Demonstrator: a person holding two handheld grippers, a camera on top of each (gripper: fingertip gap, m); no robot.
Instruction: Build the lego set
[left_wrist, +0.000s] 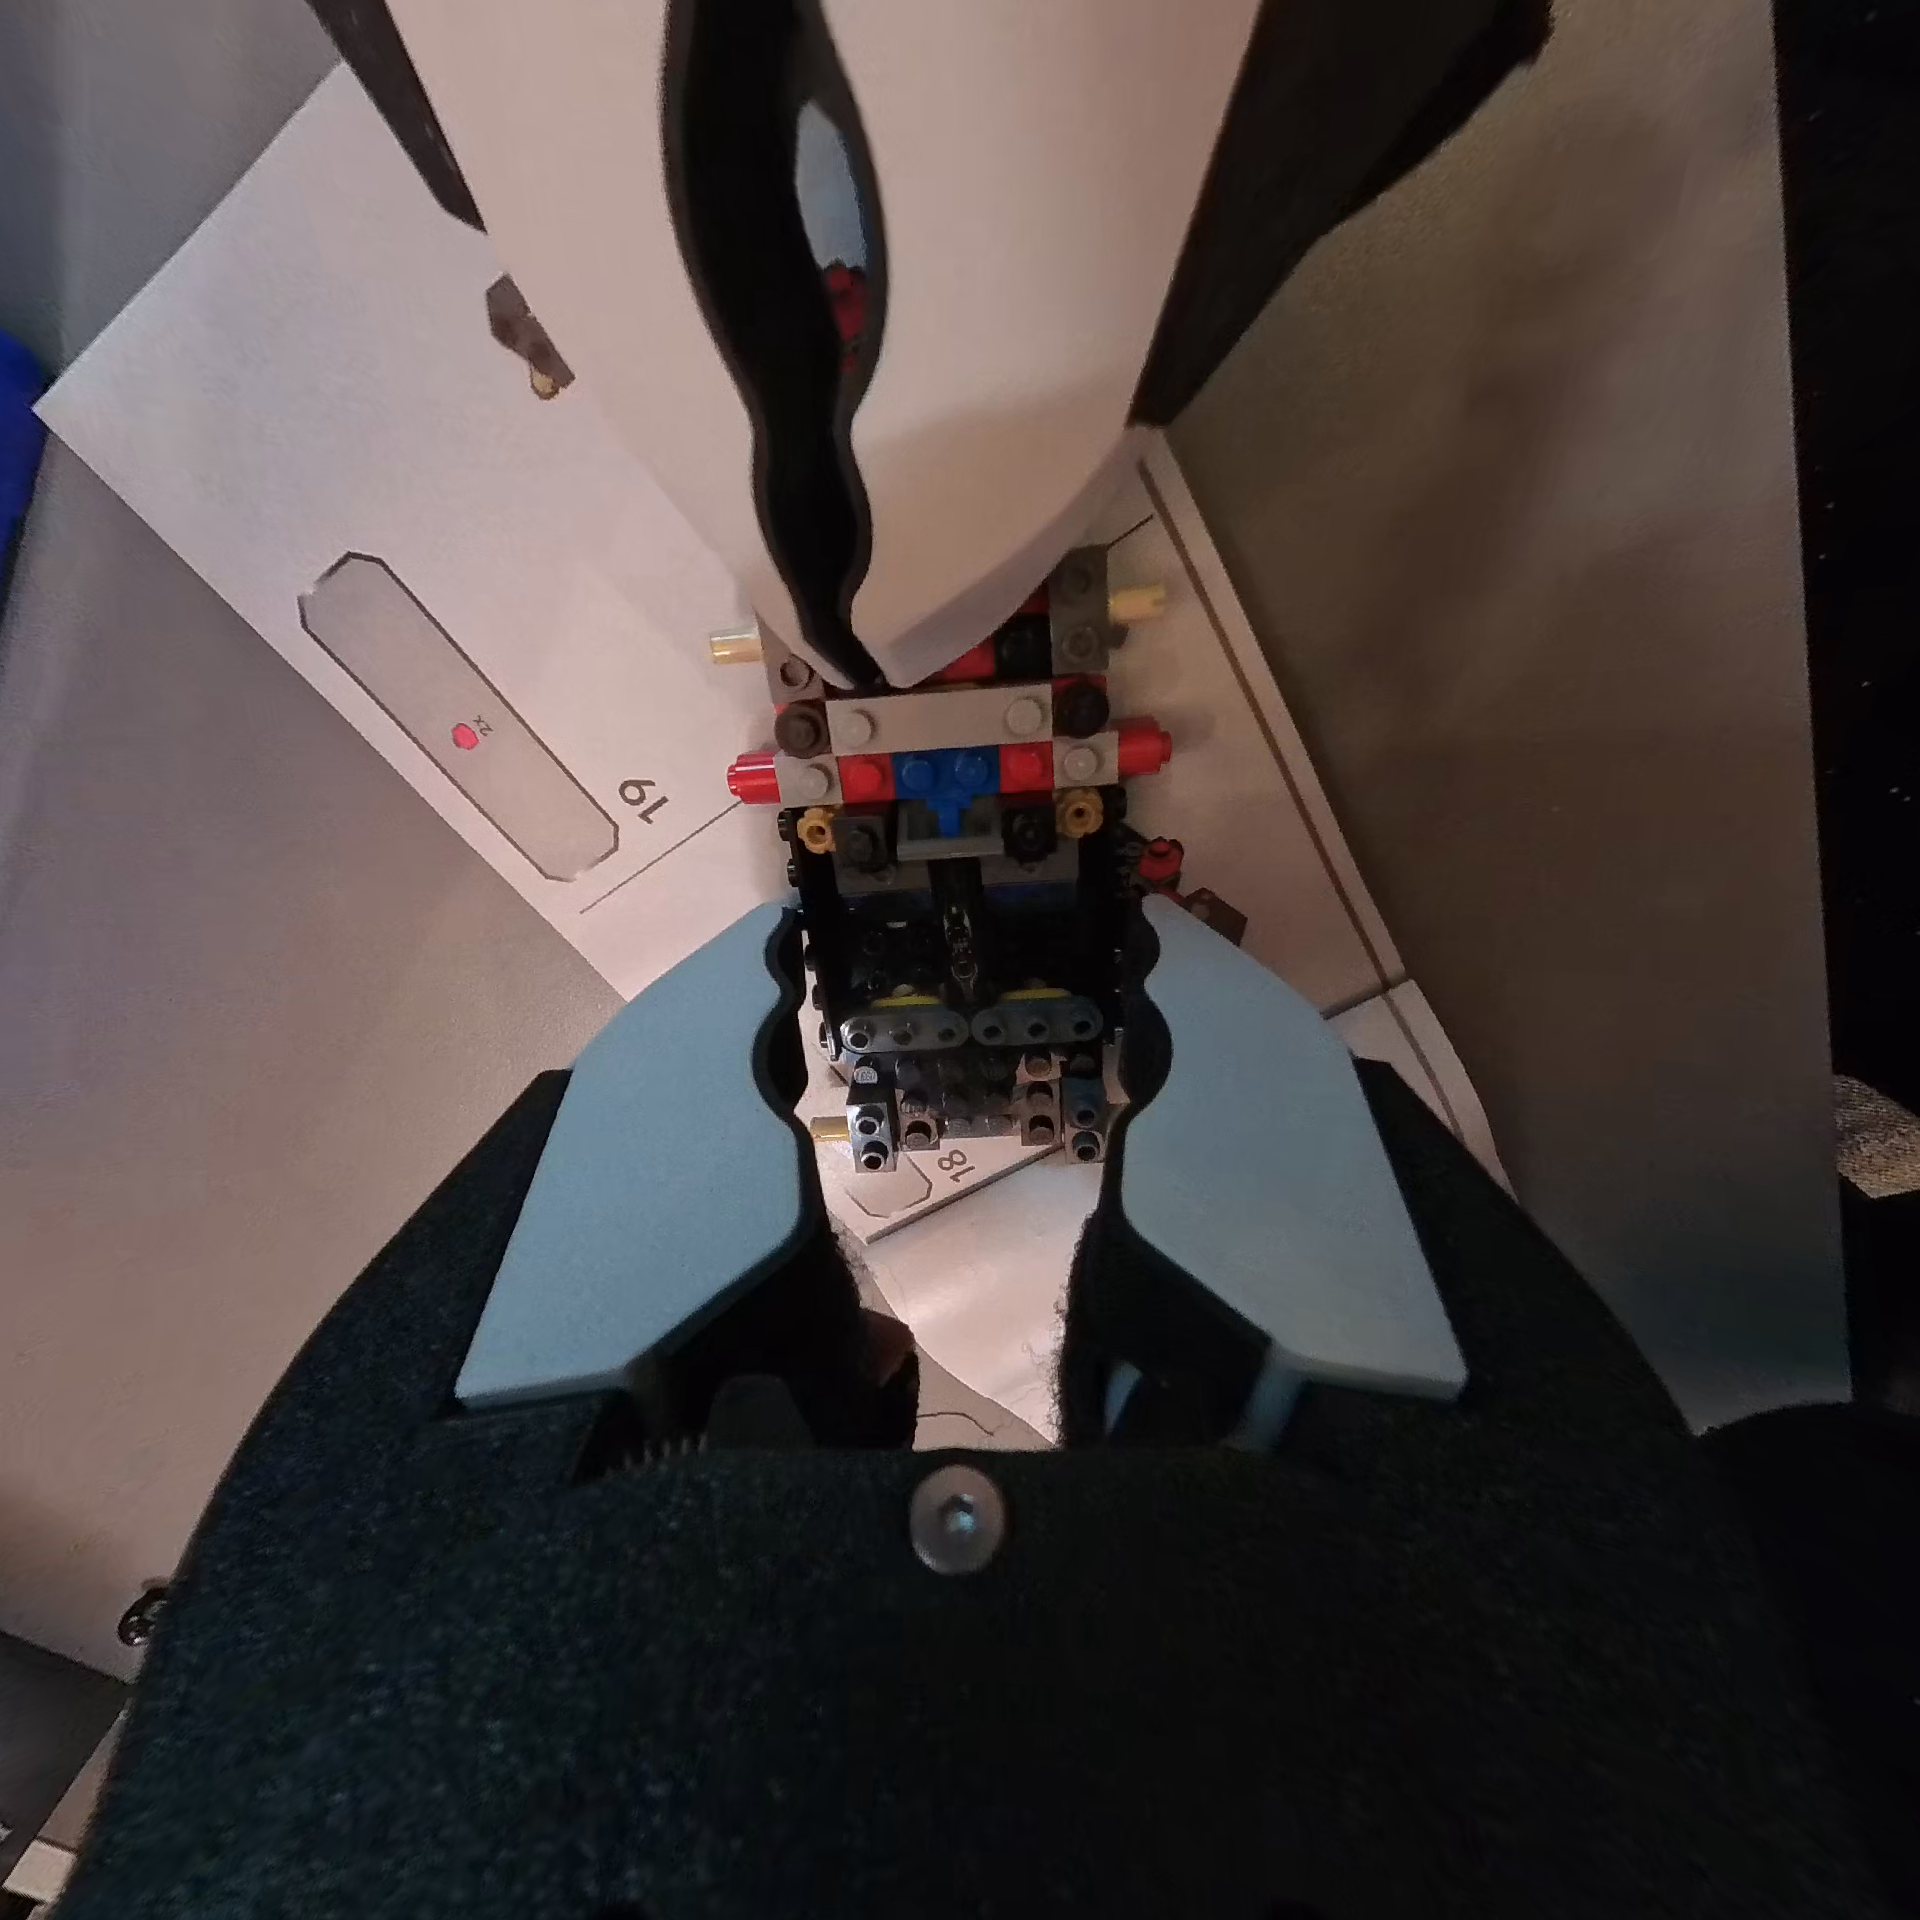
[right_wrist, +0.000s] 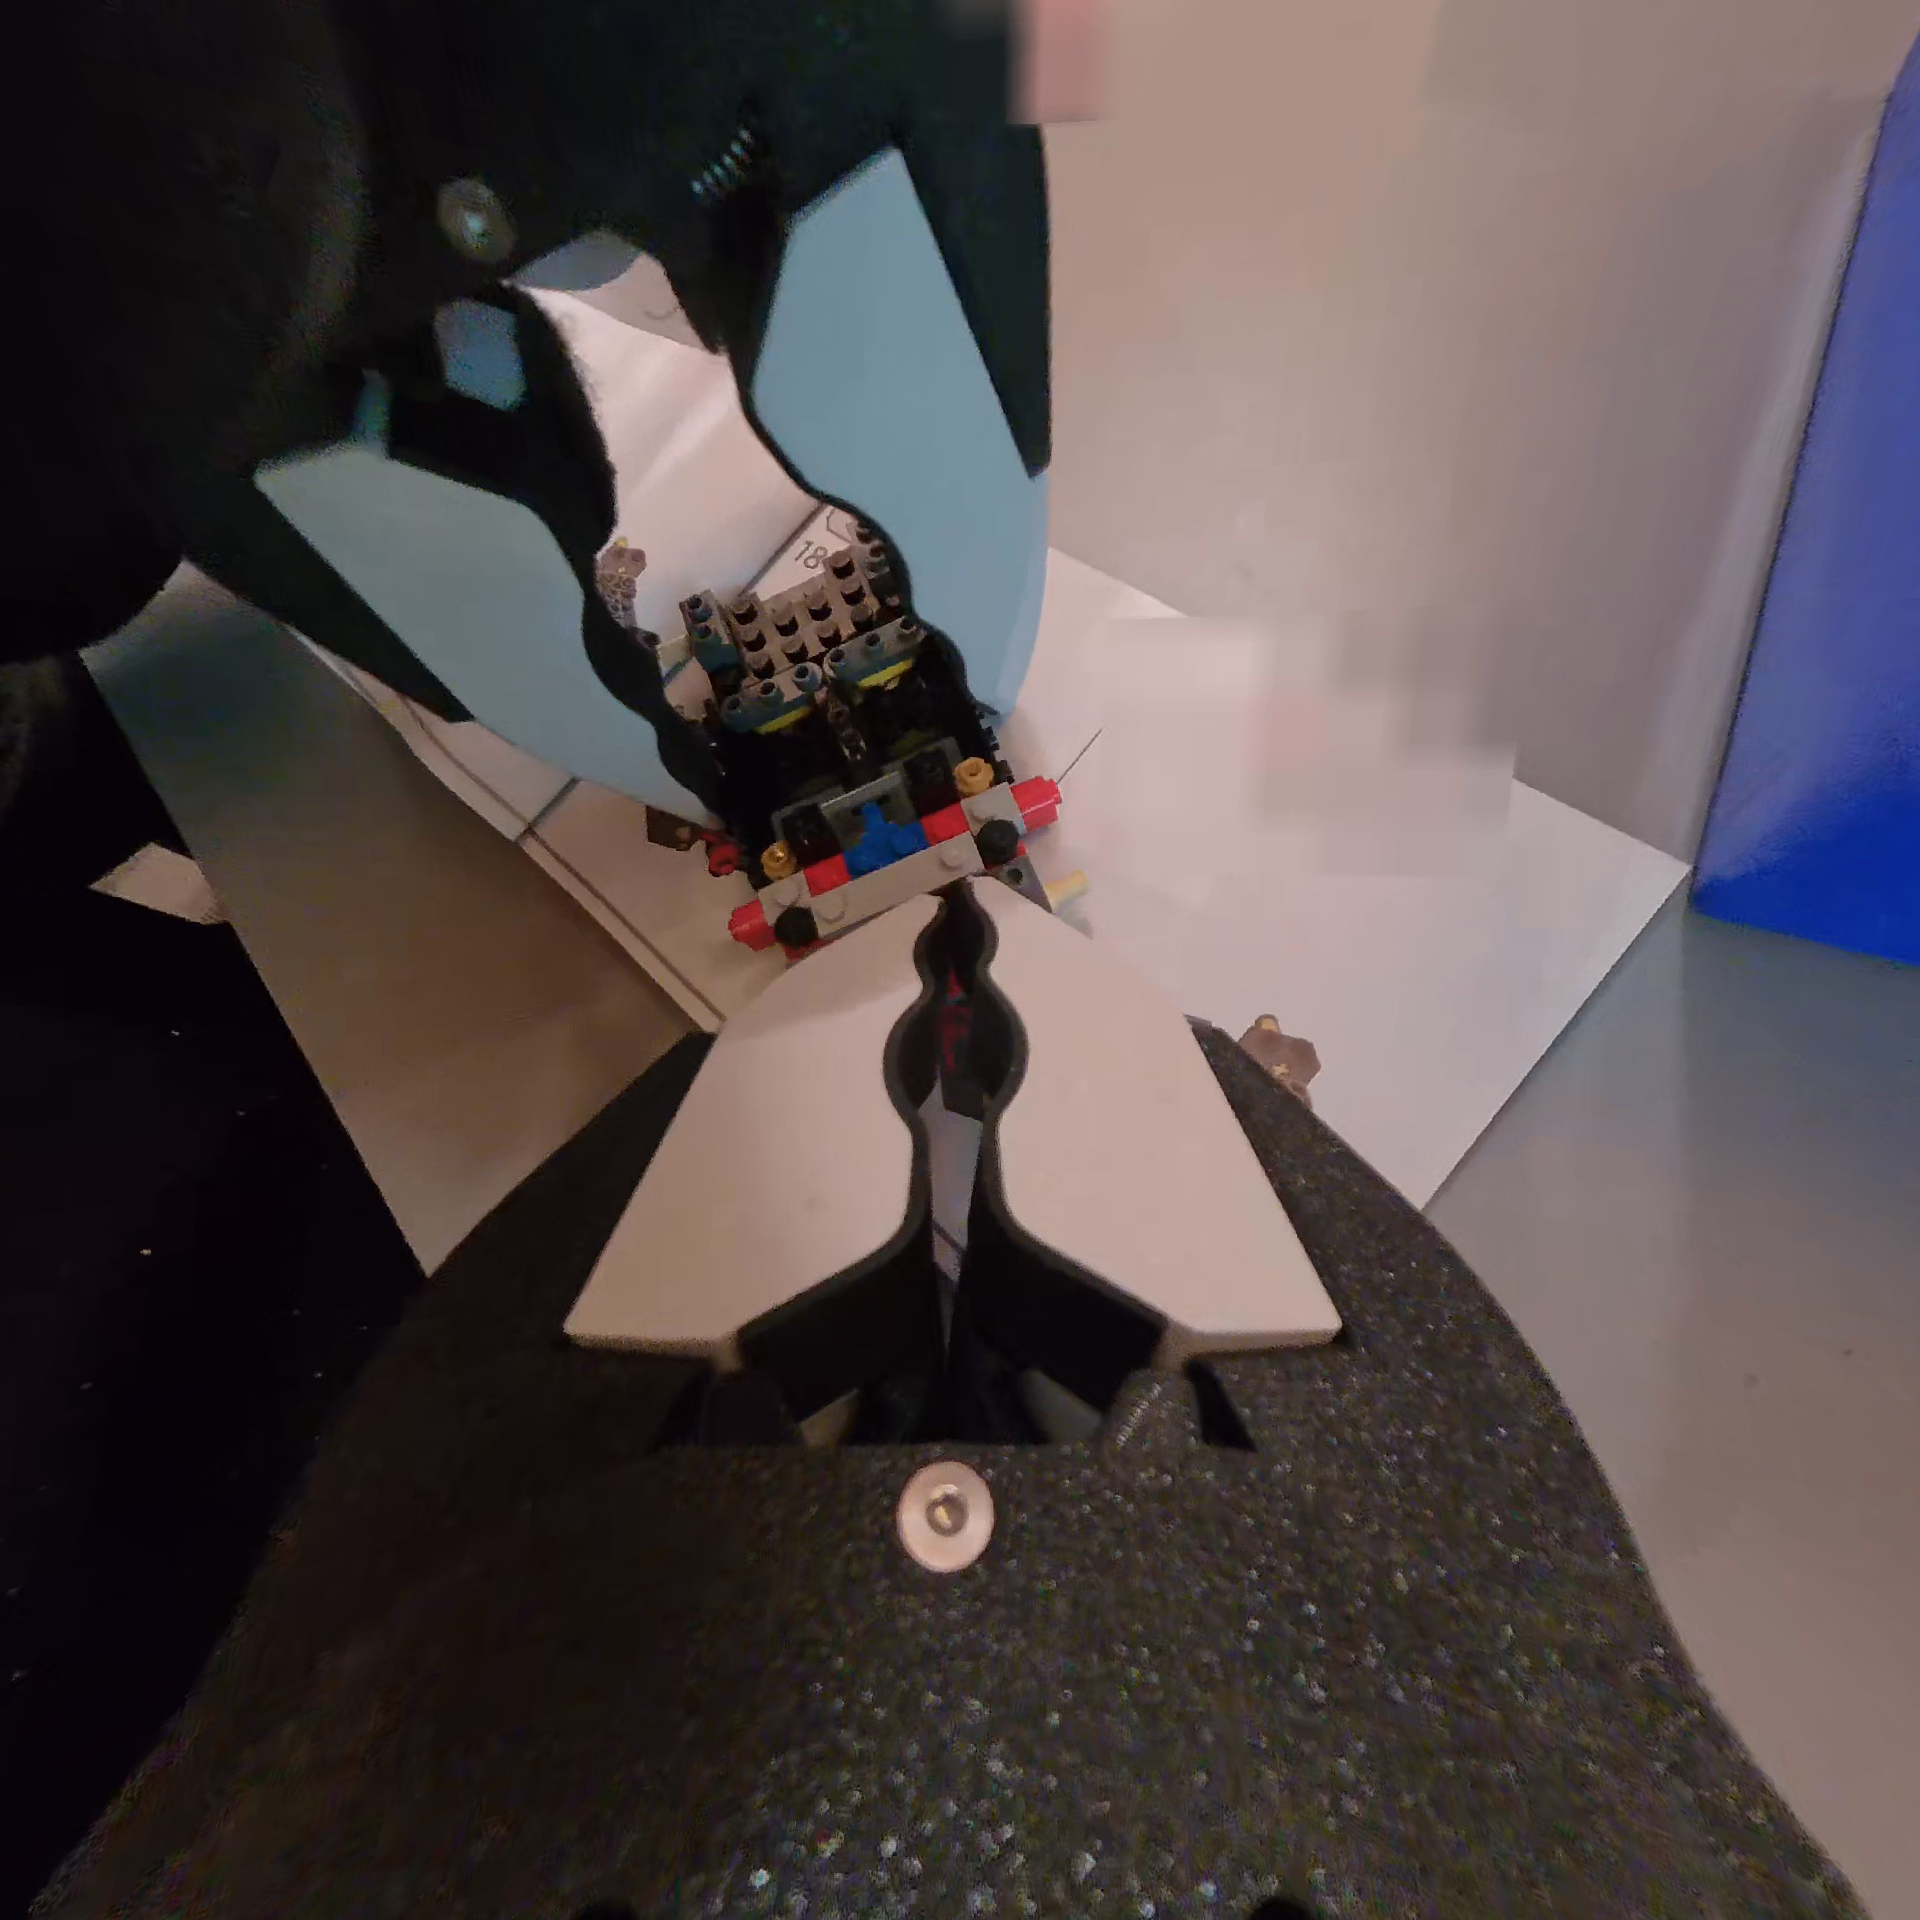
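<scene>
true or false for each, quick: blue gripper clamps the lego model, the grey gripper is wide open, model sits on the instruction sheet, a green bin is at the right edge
1. The left gripper with blue fingers clamps the lego model from both sides. True.
2. The right gripper with grey fingers is wide open. False: its jaws are nearly shut, tips at the model's red and grey end.
3. The model sits on the instruction sheet. True.
4. A green bin stands at the right edge of the right wrist view. False: the object there is blue.

Glossy plastic lego model (left_wrist: 961, 831), matt paper instruction sheet (left_wrist: 343, 499), fuzzy black cloth on left tool (left_wrist: 961, 997), smooth tabletop (left_wrist: 1507, 727).
</scene>
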